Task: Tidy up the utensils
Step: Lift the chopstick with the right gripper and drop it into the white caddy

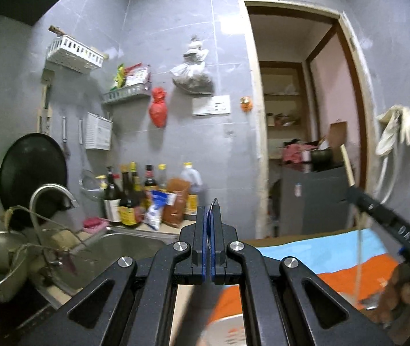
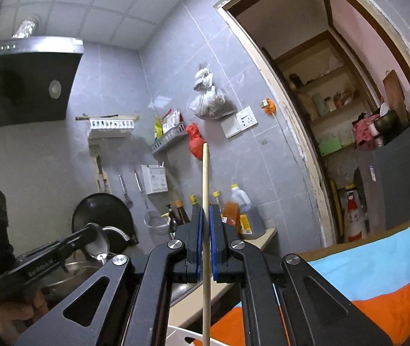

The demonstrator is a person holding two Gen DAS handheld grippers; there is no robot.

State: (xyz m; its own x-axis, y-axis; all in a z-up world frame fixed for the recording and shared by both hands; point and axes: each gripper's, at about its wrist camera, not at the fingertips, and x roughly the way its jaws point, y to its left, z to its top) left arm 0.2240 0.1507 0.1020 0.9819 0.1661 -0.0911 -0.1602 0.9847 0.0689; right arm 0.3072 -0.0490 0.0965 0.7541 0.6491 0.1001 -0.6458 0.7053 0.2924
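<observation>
Right, sink [image 1: 124,248] holds a steel pot [image 1: 0,262], while the left gripper [image 1: 211,230] is clamped on a metal spoon [image 2: 96,242], stiff but slick, & the right gripper [image 2: 205,230] pinches a light wooden chopstick [image 2: 205,201] mid-shaft, upright; grip looks ok.

Pale wooden chopstick [image 2: 205,230] upright, metal spoon [image 2: 97,241] — seemingly bowl-up, raised

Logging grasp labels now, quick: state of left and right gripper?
Left gripper: shut on a metal spoon, its bowl showing in the right wrist view.
Right gripper: shut on a wooden chopstick, held upright.
</observation>
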